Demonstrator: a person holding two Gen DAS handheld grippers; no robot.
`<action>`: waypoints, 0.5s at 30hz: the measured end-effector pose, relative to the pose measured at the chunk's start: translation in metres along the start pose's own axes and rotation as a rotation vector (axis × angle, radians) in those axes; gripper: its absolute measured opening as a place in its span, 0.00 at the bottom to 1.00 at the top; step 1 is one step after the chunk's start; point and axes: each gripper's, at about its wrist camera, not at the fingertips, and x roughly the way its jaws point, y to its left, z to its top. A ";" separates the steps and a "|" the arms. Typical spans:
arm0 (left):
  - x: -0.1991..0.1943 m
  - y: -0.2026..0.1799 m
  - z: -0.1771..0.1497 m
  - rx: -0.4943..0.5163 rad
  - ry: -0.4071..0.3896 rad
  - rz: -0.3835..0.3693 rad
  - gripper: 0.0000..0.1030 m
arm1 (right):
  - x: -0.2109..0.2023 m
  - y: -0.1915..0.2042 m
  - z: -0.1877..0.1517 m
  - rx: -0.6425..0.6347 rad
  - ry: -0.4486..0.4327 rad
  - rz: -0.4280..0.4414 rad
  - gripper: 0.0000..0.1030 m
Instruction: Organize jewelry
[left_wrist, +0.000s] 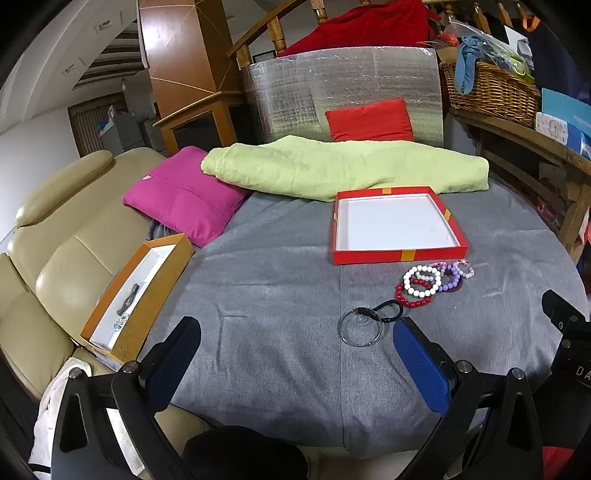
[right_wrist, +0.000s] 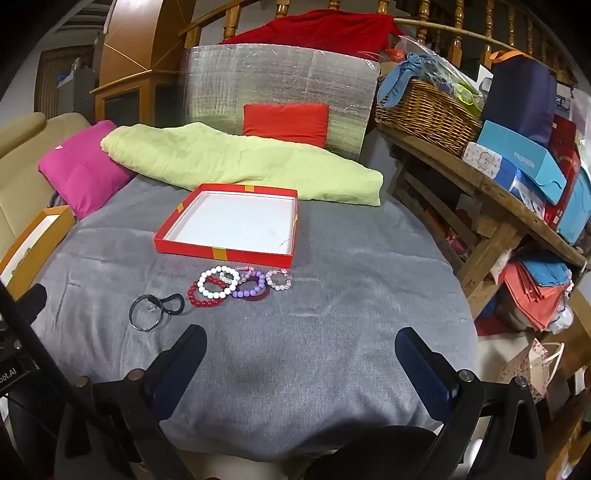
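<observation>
An empty red tray (left_wrist: 399, 255) (right_wrist: 221, 254) with a white inside lies on the grey cloth. In front of it lie several bead bracelets (left_wrist: 421, 282) (right_wrist: 218, 284): white, red, purple and clear. A metal bangle (left_wrist: 360, 326) (right_wrist: 146, 314) and a black loop (left_wrist: 391, 312) (right_wrist: 173, 303) lie nearer. An orange box (left_wrist: 162, 288) (right_wrist: 55, 221) at the left holds a few dark pieces. My left gripper (left_wrist: 297, 332) is open and empty, just short of the bangle. My right gripper (right_wrist: 301, 343) is open and empty, short of the bracelets.
A green folded blanket (left_wrist: 343, 166) (right_wrist: 236, 162), a pink cushion (left_wrist: 184, 195) and a red cushion (left_wrist: 371, 120) lie behind the tray. A beige sofa (left_wrist: 55, 240) stands left. A wooden shelf with a wicker basket (right_wrist: 424, 110) and boxes stands right.
</observation>
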 end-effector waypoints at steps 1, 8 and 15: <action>0.000 0.000 0.000 0.002 0.001 0.000 1.00 | -0.001 0.000 0.000 0.000 -0.001 -0.001 1.00; 0.001 -0.002 -0.001 0.006 0.004 0.001 1.00 | -0.001 -0.002 0.000 0.001 -0.004 -0.007 1.00; 0.002 -0.003 -0.003 0.009 0.007 0.000 1.00 | 0.002 -0.002 -0.001 0.003 0.000 -0.007 1.00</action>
